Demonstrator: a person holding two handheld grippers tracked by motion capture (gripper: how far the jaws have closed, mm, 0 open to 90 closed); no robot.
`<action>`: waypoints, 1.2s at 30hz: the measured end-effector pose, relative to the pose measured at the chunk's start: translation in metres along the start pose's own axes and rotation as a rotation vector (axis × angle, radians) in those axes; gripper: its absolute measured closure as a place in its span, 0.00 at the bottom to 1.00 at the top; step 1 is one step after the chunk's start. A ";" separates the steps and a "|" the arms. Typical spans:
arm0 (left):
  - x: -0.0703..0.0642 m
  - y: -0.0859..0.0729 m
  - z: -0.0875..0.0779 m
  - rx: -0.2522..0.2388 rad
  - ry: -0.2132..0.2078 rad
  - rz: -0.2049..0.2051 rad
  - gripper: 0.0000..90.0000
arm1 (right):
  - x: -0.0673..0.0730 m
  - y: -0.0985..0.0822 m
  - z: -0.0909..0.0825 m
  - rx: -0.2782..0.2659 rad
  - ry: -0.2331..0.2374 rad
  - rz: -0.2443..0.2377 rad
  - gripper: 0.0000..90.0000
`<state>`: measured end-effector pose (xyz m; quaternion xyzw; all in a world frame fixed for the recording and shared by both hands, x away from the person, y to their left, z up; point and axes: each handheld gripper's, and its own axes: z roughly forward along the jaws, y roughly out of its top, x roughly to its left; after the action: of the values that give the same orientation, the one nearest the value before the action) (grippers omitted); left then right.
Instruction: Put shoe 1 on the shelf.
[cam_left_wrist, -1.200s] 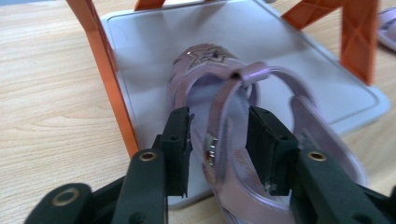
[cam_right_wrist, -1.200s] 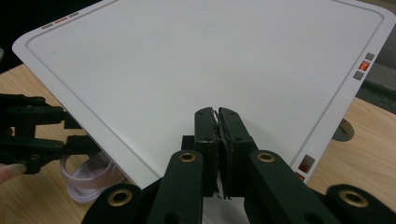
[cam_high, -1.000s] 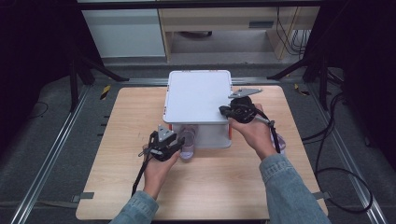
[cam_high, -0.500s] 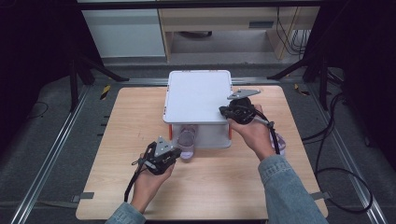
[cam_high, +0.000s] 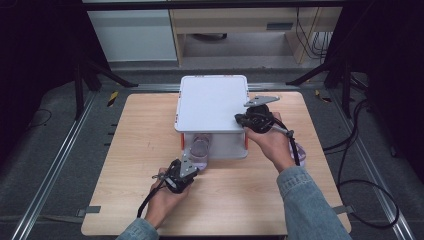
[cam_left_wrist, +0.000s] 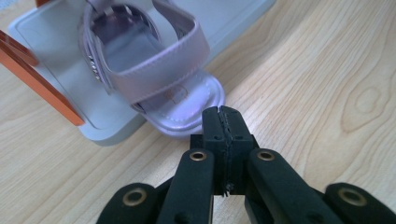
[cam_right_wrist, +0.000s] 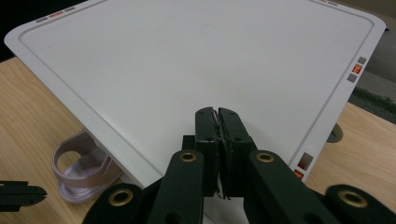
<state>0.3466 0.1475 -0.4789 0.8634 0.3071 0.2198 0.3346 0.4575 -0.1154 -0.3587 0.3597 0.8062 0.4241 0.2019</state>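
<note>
Sandal (cam_high: 201, 151), lilac, sits on the lower shelf of a white rack (cam_high: 212, 102) on the wooden bench (cam_high: 135, 165) in the high view; dark floor and metal rails surround it. The left gripper (cam_high: 192, 161) lies just before it, the right gripper (cam_high: 239, 119) at the rack's top edge.

Left gripper view: jaws have just closed empty at the sandal's toe (cam_left_wrist: 187, 119); a shove could skew it.

Right gripper view: jaws pressed together over the rack top (cam_right_wrist: 187, 60); leaning could tip it.

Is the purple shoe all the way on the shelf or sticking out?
Sticking out. In the left gripper view the sandal has its toe hanging past the lower shelf edge over the table.
</note>
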 end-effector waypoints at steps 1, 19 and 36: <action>0.000 0.000 0.002 0.003 0.000 0.008 0.99 | 0.000 0.000 0.000 0.000 0.001 0.000 0.97; 0.003 0.006 0.023 0.031 0.040 0.057 0.99 | -0.001 -0.001 0.000 -0.006 0.009 -0.006 0.97; 0.022 0.016 0.043 0.027 0.073 0.018 0.99 | -0.002 -0.002 0.000 -0.013 0.016 -0.009 0.98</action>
<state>0.3936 0.1342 -0.4929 0.8620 0.3143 0.2497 0.3094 0.4582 -0.1178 -0.3605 0.3513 0.8066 0.4312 0.1999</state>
